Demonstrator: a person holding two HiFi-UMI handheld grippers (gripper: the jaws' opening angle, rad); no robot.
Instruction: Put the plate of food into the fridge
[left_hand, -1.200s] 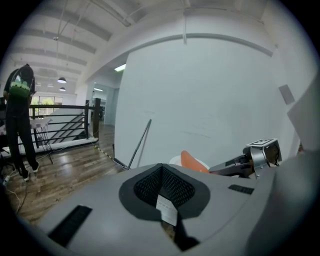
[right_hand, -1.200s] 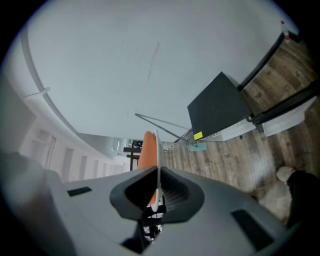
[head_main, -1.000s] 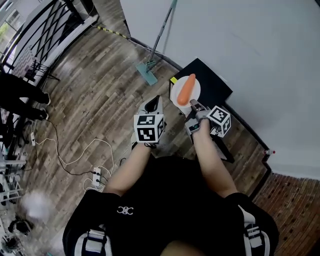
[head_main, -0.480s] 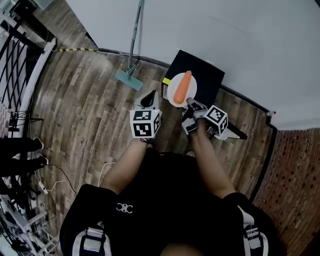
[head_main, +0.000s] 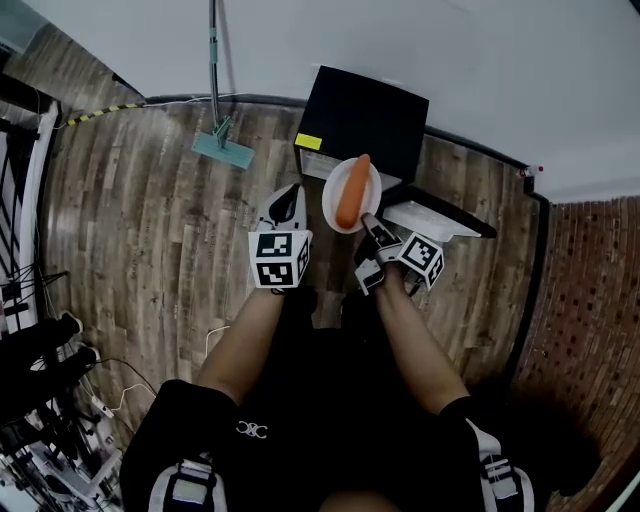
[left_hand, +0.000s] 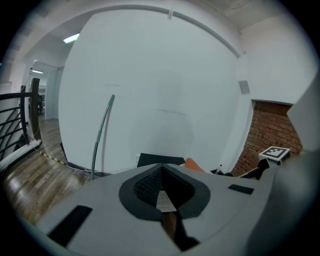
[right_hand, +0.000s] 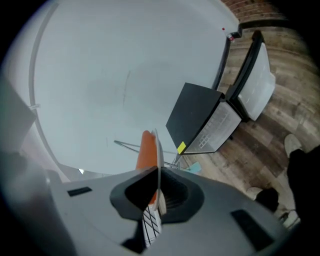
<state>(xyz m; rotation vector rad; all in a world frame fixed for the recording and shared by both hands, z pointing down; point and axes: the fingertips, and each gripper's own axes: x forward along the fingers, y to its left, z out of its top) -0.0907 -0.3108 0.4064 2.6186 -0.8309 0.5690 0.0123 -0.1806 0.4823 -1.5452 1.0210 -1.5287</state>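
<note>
While the fingers of the right gripper (head_main: 370, 224) clamp the near rim of the round white plate (head_main: 330, 198), it hangs mid-frame before the small black fridge (head_main: 365, 115). It looks stiff and breakable, and its long orange carrot (head_main: 350, 190) may roll. The left gripper (head_main: 288, 207) has its fingers closed and empty.

Open door (head_main: 440, 218) juts rt of fridge (head_main: 360, 115); mop (head_main: 222, 148) leans well left; bare floor (head_main: 150, 220) between.

The head view looks steeply down from above the person onto the floor (head_main: 130, 220) and fridge (head_main: 365, 120). The left gripper view faces level toward the wall (left_hand: 165, 75). The right gripper view, rolled sideways, looks close past a plate (right_hand: 158, 150). All three share the fridge.
</note>
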